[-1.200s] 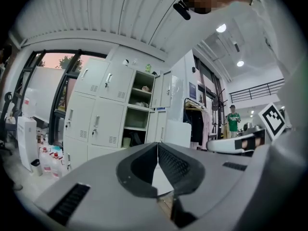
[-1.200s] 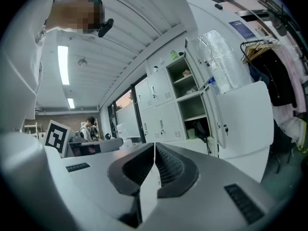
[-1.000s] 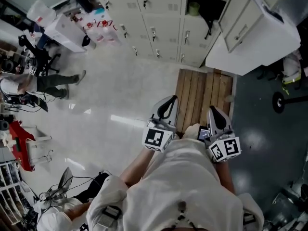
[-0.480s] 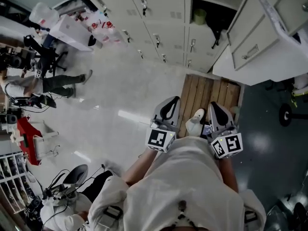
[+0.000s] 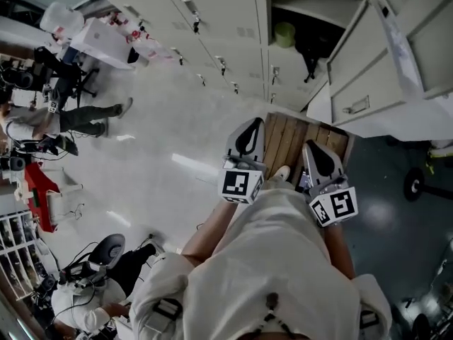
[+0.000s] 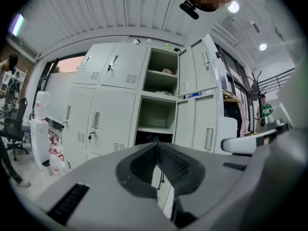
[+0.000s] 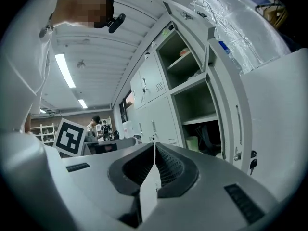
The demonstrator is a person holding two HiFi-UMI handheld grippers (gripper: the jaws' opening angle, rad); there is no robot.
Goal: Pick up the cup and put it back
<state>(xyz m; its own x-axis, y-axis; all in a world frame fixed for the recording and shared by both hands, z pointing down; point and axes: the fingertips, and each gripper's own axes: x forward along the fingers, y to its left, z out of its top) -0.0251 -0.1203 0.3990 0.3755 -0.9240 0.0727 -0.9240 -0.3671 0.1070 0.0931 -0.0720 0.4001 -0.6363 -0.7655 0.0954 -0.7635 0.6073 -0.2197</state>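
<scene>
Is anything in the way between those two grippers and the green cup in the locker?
Nothing visible does. The cup sits in an open locker compartment, its door swung aside. Between it and the left gripper and right gripper, both shut and empty, lie only bare floor and a low wooden pallet.

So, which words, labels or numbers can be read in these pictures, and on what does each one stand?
No text can be read here.
Plastic bag: red print, too blurred to read.
Blue label on a locker door: too small to read.
Marker cubes: black-and-white patterns only, no letters.
</scene>
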